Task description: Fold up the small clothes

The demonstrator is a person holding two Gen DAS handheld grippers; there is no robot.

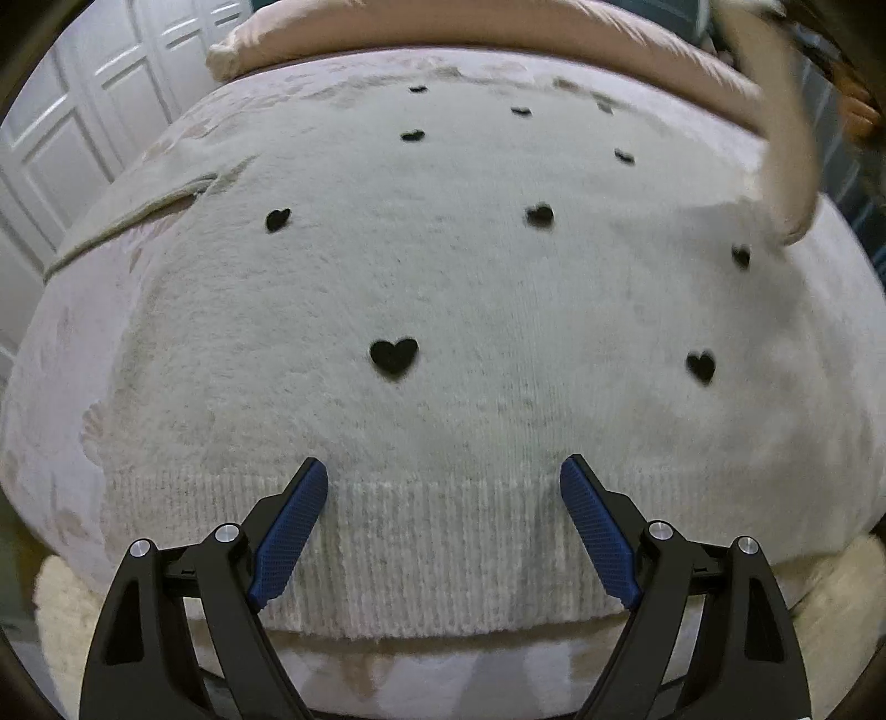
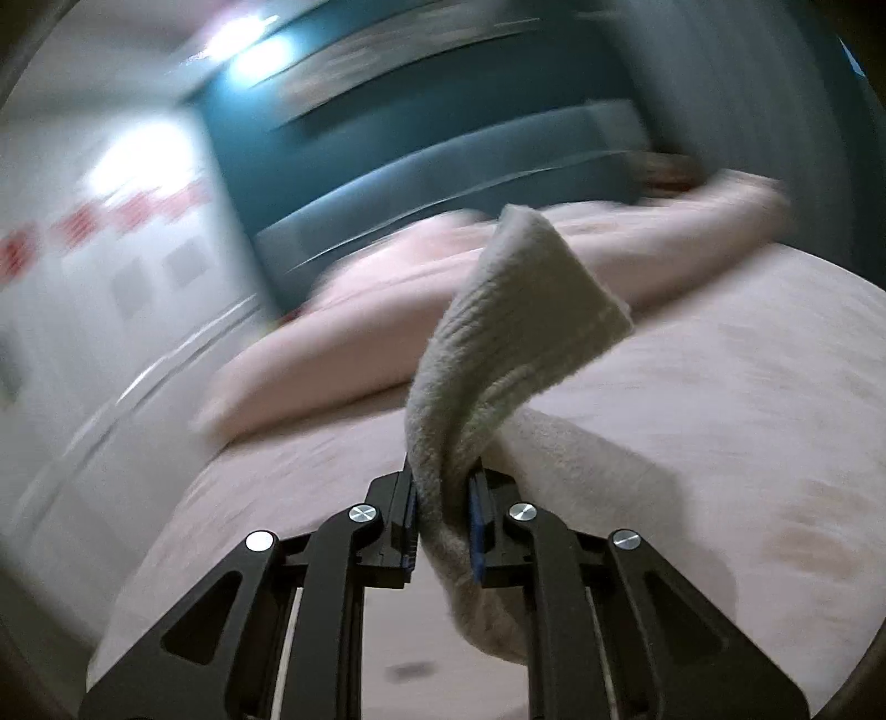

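A small cream knit sweater [image 1: 443, 288] dotted with black hearts lies flat on the pale pink bed [image 1: 50, 354], its ribbed hem [image 1: 421, 548] nearest me. My left gripper [image 1: 443, 482] hovers over the hem, open, its blue pads apart with nothing pinched. In the right wrist view my right gripper [image 2: 443, 498] is shut on the sweater's sleeve [image 2: 498, 343], whose ribbed cuff stands up and curls over above the jaws. The lifted sleeve [image 1: 786, 166] shows blurred at the upper right of the left wrist view.
A pink folded duvet or pillow [image 1: 443, 27] lies along the far side of the bed. White panelled doors [image 1: 83, 111] stand to the left. A teal headboard [image 2: 443, 166] and wall are behind the bed. A cream fluffy rug [image 1: 66, 615] lies below the bed edge.
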